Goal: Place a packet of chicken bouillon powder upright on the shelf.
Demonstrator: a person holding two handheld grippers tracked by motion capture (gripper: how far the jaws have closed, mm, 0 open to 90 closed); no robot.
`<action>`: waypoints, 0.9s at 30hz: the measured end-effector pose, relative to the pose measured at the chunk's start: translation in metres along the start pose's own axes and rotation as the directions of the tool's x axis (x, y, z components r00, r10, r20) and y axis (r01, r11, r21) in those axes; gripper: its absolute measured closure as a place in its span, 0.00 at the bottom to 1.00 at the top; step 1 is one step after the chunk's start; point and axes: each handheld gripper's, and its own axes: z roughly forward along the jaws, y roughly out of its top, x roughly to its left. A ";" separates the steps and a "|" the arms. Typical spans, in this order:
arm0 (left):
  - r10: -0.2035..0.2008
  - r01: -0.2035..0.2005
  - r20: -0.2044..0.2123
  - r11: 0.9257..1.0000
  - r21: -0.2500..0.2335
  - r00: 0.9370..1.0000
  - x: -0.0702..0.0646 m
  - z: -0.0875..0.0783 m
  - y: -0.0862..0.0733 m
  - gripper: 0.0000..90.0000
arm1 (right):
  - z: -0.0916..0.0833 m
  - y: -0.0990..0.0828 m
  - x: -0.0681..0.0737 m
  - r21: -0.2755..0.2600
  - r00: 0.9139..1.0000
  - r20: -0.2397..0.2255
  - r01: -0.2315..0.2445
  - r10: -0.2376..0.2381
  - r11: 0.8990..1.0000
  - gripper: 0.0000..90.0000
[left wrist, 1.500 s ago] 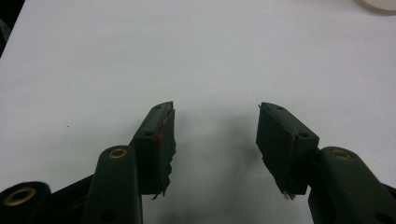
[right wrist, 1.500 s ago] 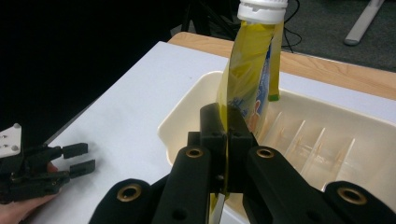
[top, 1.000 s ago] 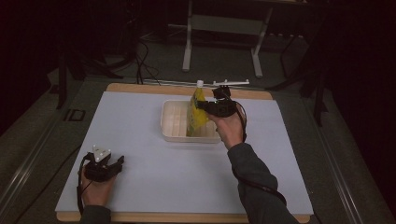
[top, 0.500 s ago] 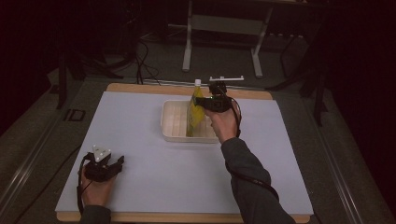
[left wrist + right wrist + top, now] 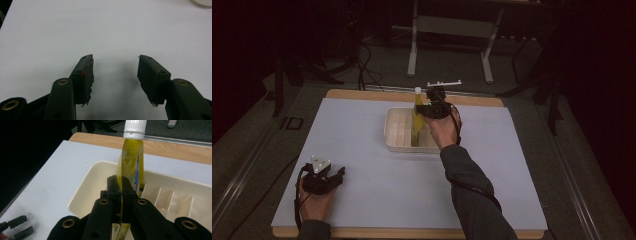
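Your right gripper (image 5: 426, 111) is clamped on a yellow pouch (image 5: 417, 122) with a white screw cap (image 5: 417, 90). In the right gripper view, the two black jaws are pressed together on the pouch's flat edge, partway down its body, and the pouch (image 5: 131, 165) rises upright above them, cap (image 5: 135, 128) on top. You hold it over the cream tray (image 5: 398, 137), which sits on the white tabletop (image 5: 362, 165) towards the far edge, roughly midway between the left and right edges. The pouch's lower end reaches down inside the tray; whether it touches the bottom cannot be told. The tray's inside is split by upright ribs (image 5: 172, 197) into narrow slots, and the pouch stands near the tray's middle, towards the far wall. A strip of bare wood (image 5: 362, 94) runs along the far edge, just beyond the white surface.

Your left gripper (image 5: 323, 178) rests near the near left corner of the tabletop, well apart from the tray. In the left gripper view, its jaws stand wide apart with nothing between them, just bare white surface (image 5: 100, 30) below. The left gripper's fingers (image 5: 18, 225) also show at the bottom left of the right gripper view.
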 end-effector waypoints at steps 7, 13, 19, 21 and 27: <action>-0.002 0.002 0.001 1.000 -0.001 1.000 0.000 0.000 0.000 0.52 | 0.001 0.004 -0.004 0.016 1.000 -0.005 -0.016 0.016 1.000 0.95; -0.003 0.003 0.001 1.000 -0.003 1.000 0.000 0.000 0.000 0.52 | -0.004 0.000 -0.004 -0.010 0.999 -0.033 0.019 -0.019 1.000 0.76; 0.000 0.000 -0.002 1.000 -0.003 1.000 0.000 -0.001 0.000 0.52 | -0.015 0.000 -0.001 -0.026 0.997 -0.034 0.074 -0.075 0.997 0.63; -0.003 0.003 -0.002 1.000 -0.006 1.000 0.000 0.000 0.000 0.52 | -0.019 0.000 0.000 -0.024 0.995 -0.028 0.095 -0.095 0.995 0.61; -0.003 0.003 -0.001 1.000 -0.006 1.000 0.000 0.000 0.000 0.52 | -0.031 -0.001 0.001 -0.037 0.990 -0.037 0.134 -0.136 0.990 0.56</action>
